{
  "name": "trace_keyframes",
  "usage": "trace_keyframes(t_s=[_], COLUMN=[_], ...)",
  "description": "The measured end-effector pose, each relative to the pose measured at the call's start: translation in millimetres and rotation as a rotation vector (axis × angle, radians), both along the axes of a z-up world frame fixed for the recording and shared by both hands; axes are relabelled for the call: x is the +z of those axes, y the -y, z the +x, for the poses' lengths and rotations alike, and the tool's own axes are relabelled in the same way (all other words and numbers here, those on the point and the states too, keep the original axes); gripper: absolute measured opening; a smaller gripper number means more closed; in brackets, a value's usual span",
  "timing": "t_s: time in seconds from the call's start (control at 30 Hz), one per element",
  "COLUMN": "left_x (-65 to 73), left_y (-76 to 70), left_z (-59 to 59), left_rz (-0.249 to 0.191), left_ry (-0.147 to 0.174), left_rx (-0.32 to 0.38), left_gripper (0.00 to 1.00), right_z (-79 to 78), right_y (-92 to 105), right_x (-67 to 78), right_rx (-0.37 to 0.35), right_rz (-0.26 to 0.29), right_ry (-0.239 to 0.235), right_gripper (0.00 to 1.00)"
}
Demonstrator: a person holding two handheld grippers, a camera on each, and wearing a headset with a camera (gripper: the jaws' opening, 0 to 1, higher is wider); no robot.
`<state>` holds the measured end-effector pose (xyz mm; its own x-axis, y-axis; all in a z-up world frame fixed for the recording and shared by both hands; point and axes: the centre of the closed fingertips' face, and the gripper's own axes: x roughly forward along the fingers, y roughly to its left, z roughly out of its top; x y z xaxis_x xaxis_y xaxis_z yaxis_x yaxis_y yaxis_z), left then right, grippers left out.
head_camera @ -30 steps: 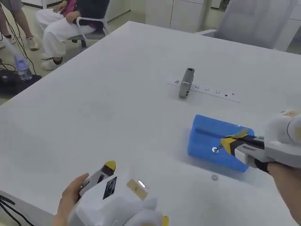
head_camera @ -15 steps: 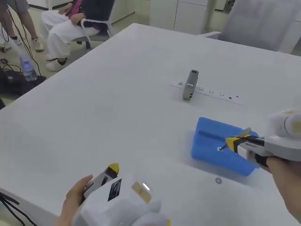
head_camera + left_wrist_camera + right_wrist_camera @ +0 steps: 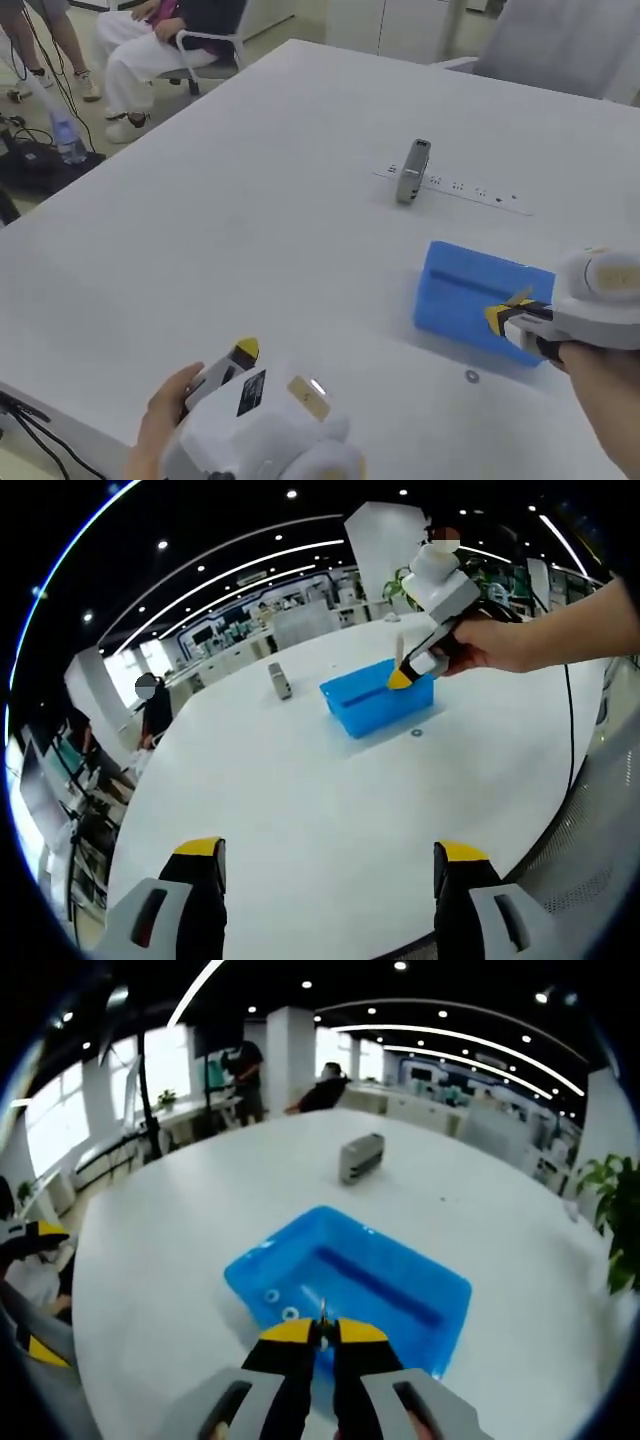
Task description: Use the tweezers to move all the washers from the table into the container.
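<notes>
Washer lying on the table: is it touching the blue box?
Apart. The head view shows bare table between the washer and the blue box.

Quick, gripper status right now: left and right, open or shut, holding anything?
Left gripper: open, holding nothing.
Right gripper: shut on the tweezers, above the blue container.

Left tongs (image 3: 330, 848) held low, jaws wide apart, right tongs (image 3: 324, 1331) out ahead, jaws pinched on tweezers (image 3: 322, 1311)
</notes>
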<state>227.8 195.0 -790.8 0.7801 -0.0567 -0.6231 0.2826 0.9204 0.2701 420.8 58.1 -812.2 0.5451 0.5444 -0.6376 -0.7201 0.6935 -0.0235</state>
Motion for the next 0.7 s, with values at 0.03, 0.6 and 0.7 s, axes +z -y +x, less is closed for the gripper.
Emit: trace_keyframes(t_s=[0.03, 0.6, 0.7], left_x=[-0.2, -0.6, -0.1], left_y=[0.0, 0.7, 1.3], left_z=[-0.2, 0.3, 0.2], left_rz=[-0.001, 0.000, -0.001], left_ry=[-0.002, -0.004, -0.002], left_rx=[0.001, -0.002, -0.004], left_gripper=[0.87, 0.87, 0.87], right_z=[2.2, 3.0, -5.9], right_y=[0.1, 2.7, 0.1], right_x=[-0.5, 18.8, 35.8], right_rx=[-0.001, -0.010, 0.002], right_rz=[-0.001, 0.054, 0.087], right_ry=[-0.011, 0.002, 0.024], right_gripper=[0.03, 0.04, 0.04])
